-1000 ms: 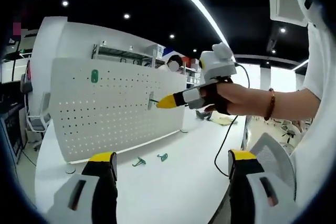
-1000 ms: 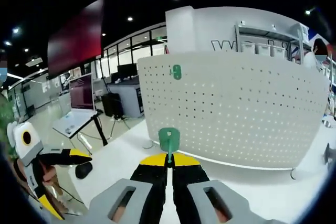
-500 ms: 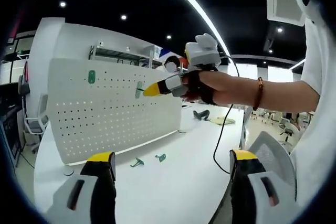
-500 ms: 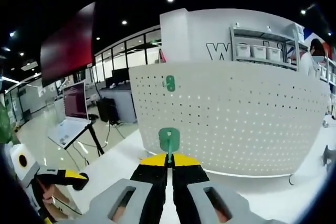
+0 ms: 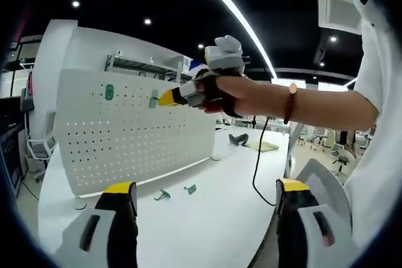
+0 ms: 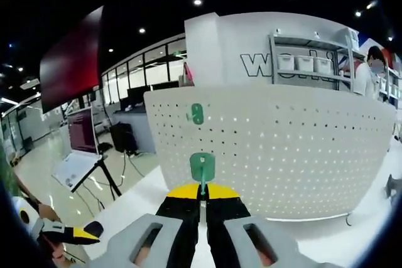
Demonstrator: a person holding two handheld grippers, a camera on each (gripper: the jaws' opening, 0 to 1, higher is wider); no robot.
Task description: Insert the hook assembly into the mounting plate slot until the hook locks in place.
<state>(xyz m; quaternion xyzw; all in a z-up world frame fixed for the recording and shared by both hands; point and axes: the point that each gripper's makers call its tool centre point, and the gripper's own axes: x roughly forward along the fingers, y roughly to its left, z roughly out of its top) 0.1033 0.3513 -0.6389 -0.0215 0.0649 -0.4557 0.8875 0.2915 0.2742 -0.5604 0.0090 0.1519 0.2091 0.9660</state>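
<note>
Office hall, white tabletop (image 5: pixel 207 218), hook being brought to a perforated board.

Left gripper view: white pegboard (image 5: pixel 125 136) stands on the tabletop at 9 o'clock, one green hook (image 5: pixel 109 91) already mounted near its top. The right gripper (image 5: pixel 164 98), seen at 12 o'clock, holds a green hook (image 5: pixel 153 99) close to the board. Two spare hooks (image 5: pixel 174 192) lie on the tabletop at 6 o'clock. The left gripper (image 5: pixel 207 208) has its fingers wide apart, empty.

Right gripper view: fingers closed on the green hook, centre frame, its plate facing the pegboard. It looks light, stiff plastic, likely slippery; gripping its stem seems right. Partial wall lettering behind reads "W…".
</note>
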